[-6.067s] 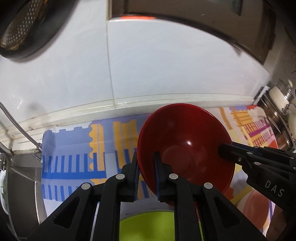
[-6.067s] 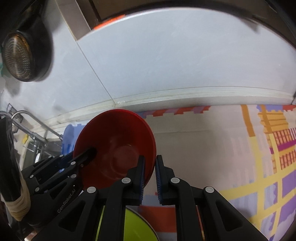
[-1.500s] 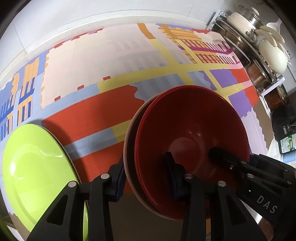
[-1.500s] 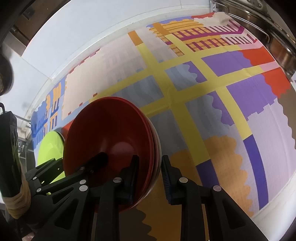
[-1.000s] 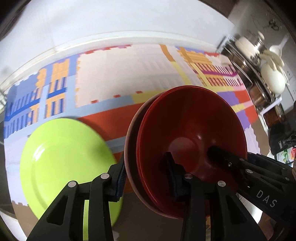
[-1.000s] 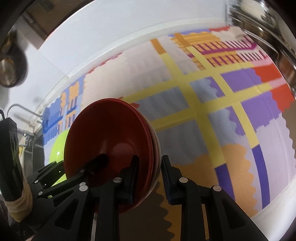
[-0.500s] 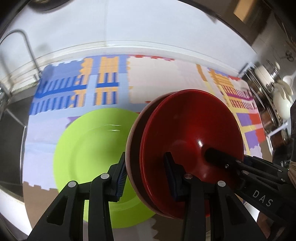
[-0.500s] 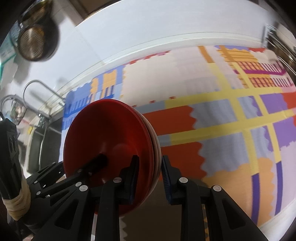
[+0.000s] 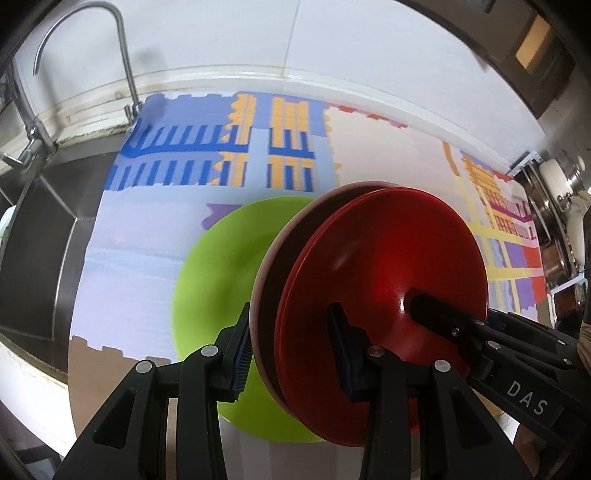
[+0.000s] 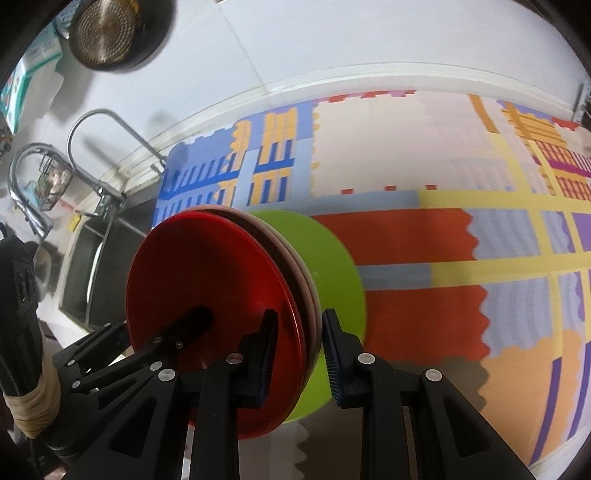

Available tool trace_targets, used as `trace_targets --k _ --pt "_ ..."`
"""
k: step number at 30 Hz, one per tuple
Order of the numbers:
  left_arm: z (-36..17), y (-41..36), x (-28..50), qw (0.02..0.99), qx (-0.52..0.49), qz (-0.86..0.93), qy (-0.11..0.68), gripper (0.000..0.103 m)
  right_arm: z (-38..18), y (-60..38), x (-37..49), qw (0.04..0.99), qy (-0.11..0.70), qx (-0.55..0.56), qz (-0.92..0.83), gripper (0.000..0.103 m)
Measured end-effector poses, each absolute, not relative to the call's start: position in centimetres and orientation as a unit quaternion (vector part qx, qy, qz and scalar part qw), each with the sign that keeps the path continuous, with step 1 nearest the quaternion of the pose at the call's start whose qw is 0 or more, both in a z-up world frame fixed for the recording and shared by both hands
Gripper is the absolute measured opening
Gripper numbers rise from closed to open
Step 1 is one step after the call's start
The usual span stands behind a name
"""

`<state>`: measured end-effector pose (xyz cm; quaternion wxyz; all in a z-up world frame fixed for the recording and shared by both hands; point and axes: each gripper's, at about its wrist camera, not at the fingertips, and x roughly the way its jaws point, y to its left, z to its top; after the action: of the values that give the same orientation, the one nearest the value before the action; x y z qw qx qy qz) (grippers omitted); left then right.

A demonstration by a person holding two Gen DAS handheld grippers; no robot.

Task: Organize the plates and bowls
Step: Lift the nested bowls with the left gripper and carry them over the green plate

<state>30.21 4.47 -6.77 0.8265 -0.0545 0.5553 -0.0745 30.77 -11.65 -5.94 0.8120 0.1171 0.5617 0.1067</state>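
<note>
The patterned counter mat (image 9: 155,258) spreads right of the sink (image 9: 40,236). A lime-green plate (image 9: 221,266) lies on it. Above the plate, at its 3 o'clock side, the stack of red bowls (image 9: 388,273) hangs, its rim pinched on opposite sides by the left gripper (image 9: 291,354) and right gripper (image 10: 297,354).

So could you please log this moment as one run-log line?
left gripper: shut on red bowl stack | right gripper: shut on red bowl stack | below: green plate

Patterned mat (image 9: 155,266) covers tabletop; faucet (image 9: 122,62) over steel sink (image 9: 40,236) at left; strainer (image 10: 107,29) on wall.
</note>
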Motion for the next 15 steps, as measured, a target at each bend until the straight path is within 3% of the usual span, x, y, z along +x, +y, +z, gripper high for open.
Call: trace_targets --k 15 --pt "-9.7 6.0 31.5 0.800 -0.060 -0.079 0.591 0.037 -8.2 -9.3 31.9 0.793 0.592 0.112 0.094 0.026"
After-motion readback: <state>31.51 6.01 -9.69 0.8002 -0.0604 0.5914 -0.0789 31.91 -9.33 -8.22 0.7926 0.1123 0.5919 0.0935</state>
